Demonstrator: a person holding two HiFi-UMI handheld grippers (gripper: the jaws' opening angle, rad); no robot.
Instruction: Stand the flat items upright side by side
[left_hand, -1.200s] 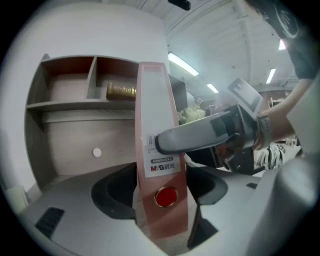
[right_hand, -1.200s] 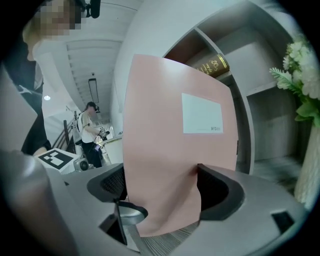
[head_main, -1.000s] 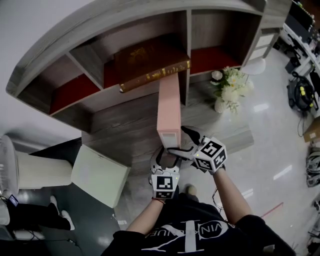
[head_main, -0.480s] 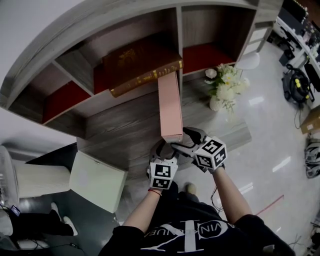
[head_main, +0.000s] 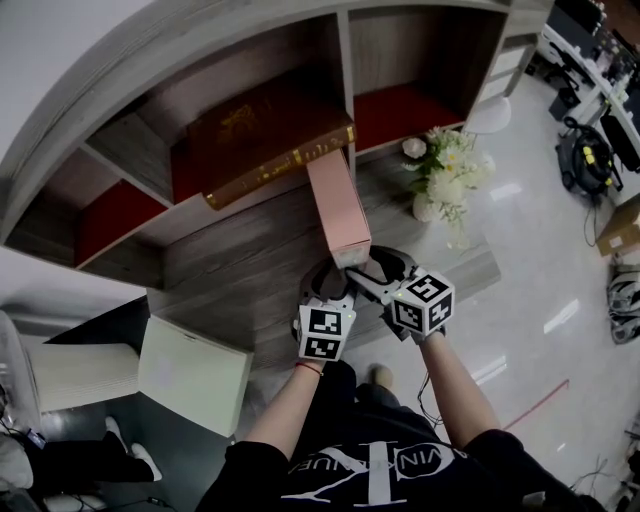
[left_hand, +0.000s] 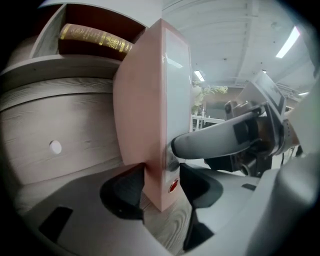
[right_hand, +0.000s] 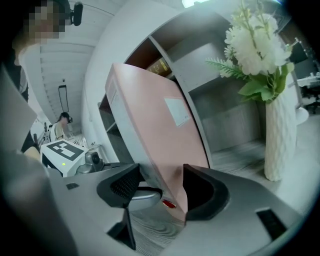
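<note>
A tall pink binder (head_main: 338, 210) stands upright on the wooden desk (head_main: 240, 270), with its far end near the shelf. Both grippers are at its near bottom corner. In the left gripper view, the left gripper (left_hand: 162, 187) straddles the pink binder (left_hand: 145, 100): one pad is against a face and a small gap remains at the other. Its jaws are closing. The right gripper (right_hand: 162, 187) also has the binder (right_hand: 155, 125) between closing jaws, not clamped. A brown book with a gold spine (head_main: 265, 135) lies flat in a shelf compartment.
A white vase of flowers (head_main: 445, 175) stands on the desk right of the binder. The shelf's upright divider (head_main: 345, 60) is just behind the binder. A white cabinet (head_main: 195, 360) sits on the floor at the lower left. The desk's front edge is by the grippers.
Both grippers' jaws have narrowed around the binder's near end. The binder has stayed upright in the same place. The head view has shifted slightly.
</note>
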